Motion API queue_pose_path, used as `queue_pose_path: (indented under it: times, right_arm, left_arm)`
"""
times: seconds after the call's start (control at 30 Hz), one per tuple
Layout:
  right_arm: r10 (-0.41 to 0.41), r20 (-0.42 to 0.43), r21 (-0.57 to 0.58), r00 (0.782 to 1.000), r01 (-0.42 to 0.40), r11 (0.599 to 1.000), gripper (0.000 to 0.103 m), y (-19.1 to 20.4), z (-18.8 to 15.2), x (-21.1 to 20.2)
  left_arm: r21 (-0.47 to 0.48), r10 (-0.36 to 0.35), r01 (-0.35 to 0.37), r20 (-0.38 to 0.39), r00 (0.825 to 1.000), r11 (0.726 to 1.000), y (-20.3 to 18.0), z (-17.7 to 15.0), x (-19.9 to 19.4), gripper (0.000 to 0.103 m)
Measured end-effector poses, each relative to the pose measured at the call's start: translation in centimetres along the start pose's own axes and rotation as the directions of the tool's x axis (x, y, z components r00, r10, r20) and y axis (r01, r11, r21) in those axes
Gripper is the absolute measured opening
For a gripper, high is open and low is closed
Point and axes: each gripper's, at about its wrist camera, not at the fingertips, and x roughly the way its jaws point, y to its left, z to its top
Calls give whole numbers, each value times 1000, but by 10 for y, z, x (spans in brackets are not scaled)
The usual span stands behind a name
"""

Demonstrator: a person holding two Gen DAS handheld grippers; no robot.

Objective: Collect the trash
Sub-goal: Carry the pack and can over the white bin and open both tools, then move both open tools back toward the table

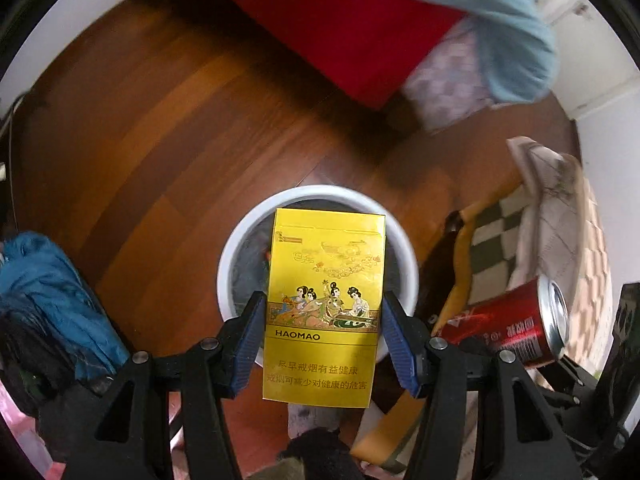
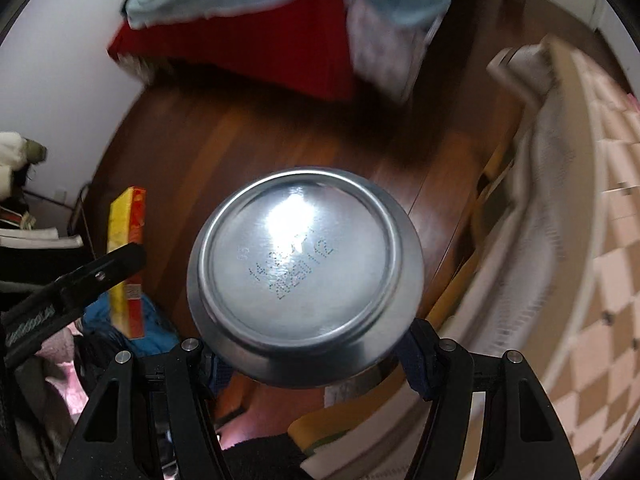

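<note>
Left gripper (image 1: 322, 344) clamps yellow cigarette pack (image 1: 325, 304) by narrow sides, directly over white bin (image 1: 236, 248). Light, crushable cardboard. Right gripper (image 2: 316, 364) grips soda can (image 2: 306, 276) around wall beside bin; thin, slippery, dentable.

Under your left gripper (image 1: 324, 344) the white round bin (image 1: 240, 240) stands open, bare brown wooden floor (image 1: 180, 120) beyond it, blue crumpled cloth (image 1: 52, 292) crowding your left, checked yellow-edged cushion (image 1: 512, 232) blocking your right.
</note>
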Motion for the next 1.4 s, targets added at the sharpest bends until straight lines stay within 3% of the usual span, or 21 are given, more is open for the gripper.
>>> queue_pose_path:
  times: [0.03, 0.1, 0.13, 0.27, 0.33, 0.5, 0.63, 1.03, 1.2, 1.4]
  right_arm:
    - [-7, -23, -2, 1000, 7, 1000, 69, 1, 3, 12]
    - [-15, -68, -13, 998, 14, 1000, 69, 5, 9, 31]
    - [-18, -81, -15, 997, 17, 1000, 69, 6, 13, 38]
    - [-12, -165, -17, 986, 10, 1000, 74, 14, 27, 67]
    - [-13, -167, -20, 986, 10, 1000, 97, 14, 29, 71]
    - [-31, -163, -29, 986, 26, 999, 98, 10, 24, 64]
    - [-84, -141, -53, 986, 77, 996, 98, 4, 10, 49]
    - [-123, -24, -75, 992, 121, 990, 98, 3, -35, -23]
    - [-97, 41, -71, 994, 99, 993, 98, 6, -51, -63]
    - [-22, 139, -55, 990, 29, 998, 98, 8, -75, -129]
  left_arm:
    - [-5, 11, -11, -15, 1000, 1000, 3, 3, 5, 60]
    - [-26, 21, -22, -19, 1000, 999, 9, 6, 11, 95]
    - [-37, 20, -21, -17, 1000, 999, 14, 7, 11, 97]
    - [-45, 87, -87, -8, 996, 995, 29, -1, 6, 97]
    - [-46, 123, -122, 21, 992, 991, 40, -7, -4, 97]
    - [-39, 227, -224, 115, 967, 974, 42, -32, -29, 97]
    - [-26, 251, -249, 145, 957, 968, 40, -45, -43, 97]
    - [45, 263, -279, 216, 940, 959, 14, -89, -94, 97]
    - [51, 241, -263, 258, 936, 964, 2, -102, -126, 97]
    - [88, 209, -256, 358, 910, 963, -23, -123, -179, 97]
